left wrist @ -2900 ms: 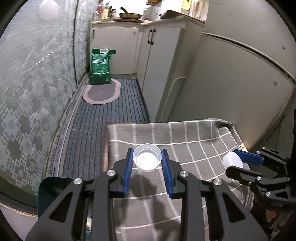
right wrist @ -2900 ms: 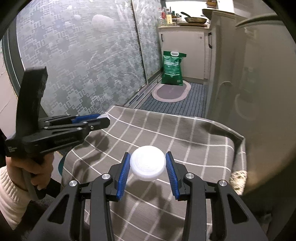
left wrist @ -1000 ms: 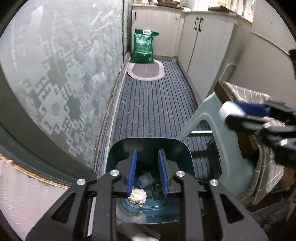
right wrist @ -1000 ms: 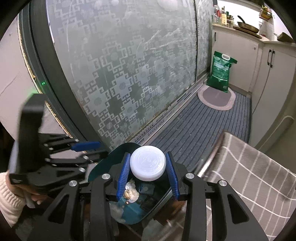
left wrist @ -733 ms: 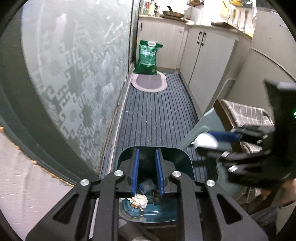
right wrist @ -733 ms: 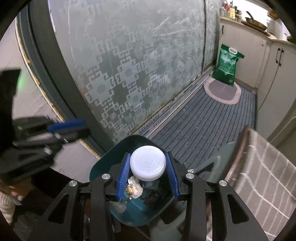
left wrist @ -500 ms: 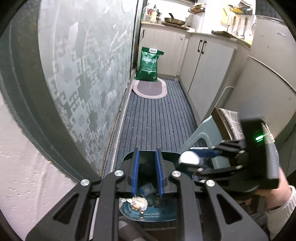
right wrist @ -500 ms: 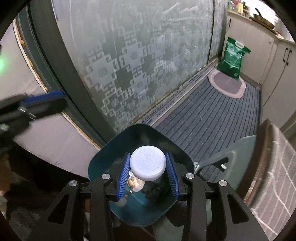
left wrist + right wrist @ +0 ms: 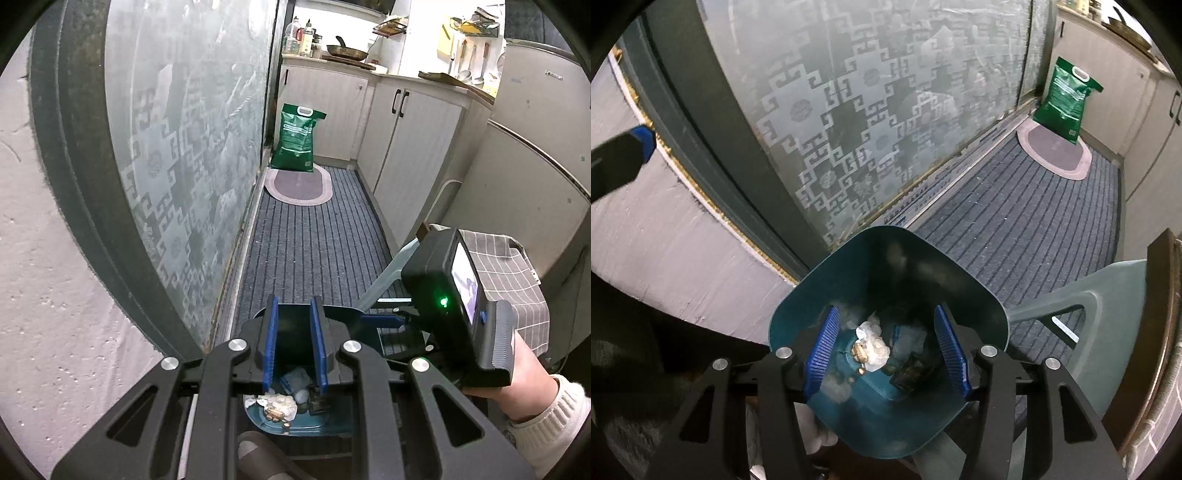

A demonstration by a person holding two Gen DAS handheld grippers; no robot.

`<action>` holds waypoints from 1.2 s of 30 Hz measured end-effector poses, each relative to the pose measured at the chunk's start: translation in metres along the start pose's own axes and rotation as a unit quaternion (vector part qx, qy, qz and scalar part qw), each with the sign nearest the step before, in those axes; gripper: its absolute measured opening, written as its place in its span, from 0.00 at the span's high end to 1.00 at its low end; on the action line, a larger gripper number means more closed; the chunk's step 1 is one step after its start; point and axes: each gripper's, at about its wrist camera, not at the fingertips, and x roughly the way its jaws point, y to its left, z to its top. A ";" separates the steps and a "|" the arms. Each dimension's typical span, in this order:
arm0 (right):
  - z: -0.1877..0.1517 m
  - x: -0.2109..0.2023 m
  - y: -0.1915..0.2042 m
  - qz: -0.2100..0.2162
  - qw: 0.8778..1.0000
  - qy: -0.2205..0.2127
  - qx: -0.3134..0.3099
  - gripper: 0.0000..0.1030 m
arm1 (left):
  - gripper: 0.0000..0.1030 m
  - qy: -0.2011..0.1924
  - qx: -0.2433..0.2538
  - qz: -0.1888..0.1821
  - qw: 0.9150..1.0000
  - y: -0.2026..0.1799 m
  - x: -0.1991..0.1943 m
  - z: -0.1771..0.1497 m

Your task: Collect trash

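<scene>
Bin (image 9: 820,291) beside glass door (image 9: 871,122), chair (image 9: 1108,314)

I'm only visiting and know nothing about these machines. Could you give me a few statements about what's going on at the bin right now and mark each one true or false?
1. The right claw is open, with nothing between its fingers. True.
2. The right claw hangs over the teal bin. True.
3. The bin is empty. False: crumpled wrapper and other bits lie at the bottom.
4. The left claw grips a white cup. False: its narrow gap holds nothing.
5. A green bag stands at the far end of the floor, behind an oval mat. True.
</scene>
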 end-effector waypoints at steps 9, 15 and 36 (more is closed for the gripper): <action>-0.014 -0.017 0.003 0.003 1.000 0.004 0.005 0.62 | 0.81 -0.011 0.018 -0.007 1.000 -0.014 -0.014 0.000; -0.026 -0.059 -0.001 0.000 0.999 -0.037 0.013 0.62 | 0.81 -0.019 0.040 -0.002 0.999 -0.027 -0.028 -0.008; -0.092 -0.227 -0.028 -0.067 0.978 -0.192 0.053 0.43 | 0.42 -0.075 0.040 -0.016 0.996 -0.079 -0.060 -0.029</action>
